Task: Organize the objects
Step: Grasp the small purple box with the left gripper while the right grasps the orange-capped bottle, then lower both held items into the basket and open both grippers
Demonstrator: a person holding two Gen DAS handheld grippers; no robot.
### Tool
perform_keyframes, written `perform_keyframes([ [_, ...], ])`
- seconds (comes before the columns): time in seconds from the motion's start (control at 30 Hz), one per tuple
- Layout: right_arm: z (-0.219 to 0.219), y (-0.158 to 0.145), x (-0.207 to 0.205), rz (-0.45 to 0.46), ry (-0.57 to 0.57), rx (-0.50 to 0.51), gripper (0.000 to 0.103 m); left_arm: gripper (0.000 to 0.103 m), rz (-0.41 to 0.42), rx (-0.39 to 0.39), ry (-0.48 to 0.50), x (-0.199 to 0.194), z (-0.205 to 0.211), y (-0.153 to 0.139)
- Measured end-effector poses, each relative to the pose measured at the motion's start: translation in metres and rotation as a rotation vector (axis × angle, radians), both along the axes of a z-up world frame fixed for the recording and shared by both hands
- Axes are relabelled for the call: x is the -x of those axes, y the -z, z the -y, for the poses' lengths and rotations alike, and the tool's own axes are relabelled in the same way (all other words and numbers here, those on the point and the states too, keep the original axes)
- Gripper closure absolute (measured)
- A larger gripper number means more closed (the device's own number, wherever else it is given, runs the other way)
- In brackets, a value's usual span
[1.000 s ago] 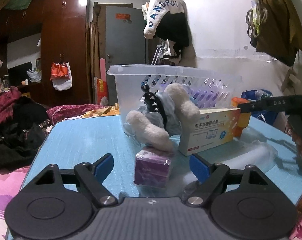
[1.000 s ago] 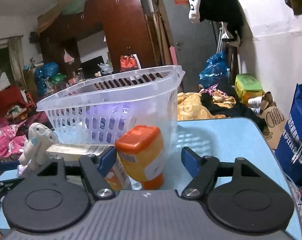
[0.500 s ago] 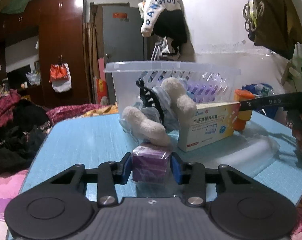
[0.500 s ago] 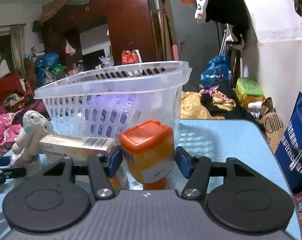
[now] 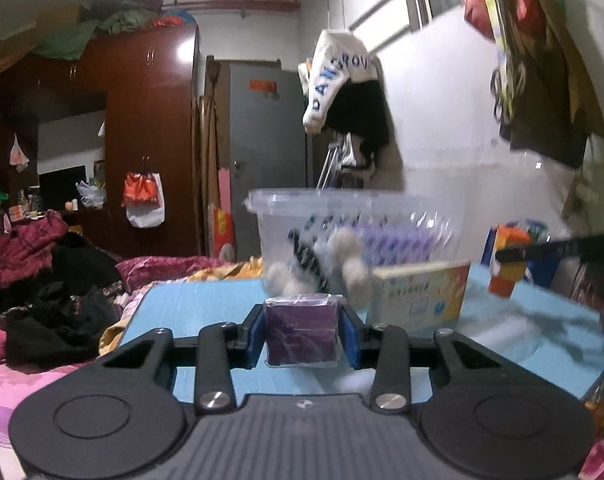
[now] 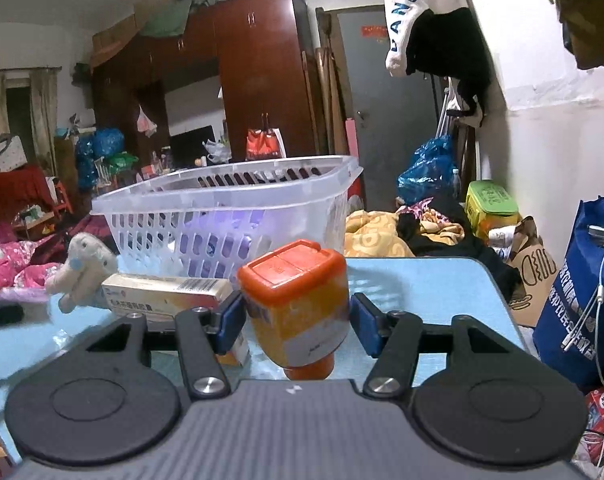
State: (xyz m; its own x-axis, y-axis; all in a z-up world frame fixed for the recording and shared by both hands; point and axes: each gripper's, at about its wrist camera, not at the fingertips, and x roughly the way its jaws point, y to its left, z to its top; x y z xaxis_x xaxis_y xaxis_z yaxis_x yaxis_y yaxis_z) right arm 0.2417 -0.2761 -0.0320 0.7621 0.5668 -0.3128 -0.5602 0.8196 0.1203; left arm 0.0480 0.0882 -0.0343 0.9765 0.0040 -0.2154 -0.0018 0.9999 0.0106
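Blue counter, cluttered bedroom. Left claw clamped on purple box, lifted. Right claw pinches orange-lidded bottle. Basket ahead of both, medicine carton ahead-right of left claw.

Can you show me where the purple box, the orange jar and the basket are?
purple box (image 5: pixel 301 330): left wrist view, middle of its front face.
orange jar (image 6: pixel 298 308): right wrist view, its front, below the lid.
basket (image 6: pixel 222 236): right wrist view, its slotted front wall.
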Motion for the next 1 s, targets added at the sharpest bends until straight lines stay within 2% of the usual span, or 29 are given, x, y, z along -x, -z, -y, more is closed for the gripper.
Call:
perform_keyframes([
  [0.13,-0.002,-0.007,0.004,0.015,-0.009,-0.003,0.043,0.061,0.032,0.047,0.041,-0.001,-0.001,-0.012],
  [0.37,-0.001,-0.033,0.014,0.062,-0.023,-0.023,0.043,0.061,0.093,0.061,0.045,-0.008,0.001,-0.035],
  [0.57,-0.020,-0.086,0.001,0.112,-0.020,-0.001,0.043,0.061,0.106,0.068,0.059,-0.064,0.003,-0.092],
  [0.7,-0.045,-0.113,-0.031,0.109,-0.015,0.020,0.043,0.061,0.053,0.080,0.025,-0.118,0.003,-0.123],
  [0.77,-0.060,-0.118,-0.050,0.112,0.014,0.054,0.043,0.061,-0.015,0.075,0.004,-0.149,0.004,-0.128],
  [0.87,-0.086,-0.113,-0.082,0.083,0.009,0.107,0.043,0.061,-0.098,0.052,-0.038,-0.183,0.006,-0.123],
  [1.0,-0.118,-0.095,-0.119,0.035,0.026,0.214,0.043,0.061,-0.183,0.026,-0.062,-0.211,0.007,-0.107],
])
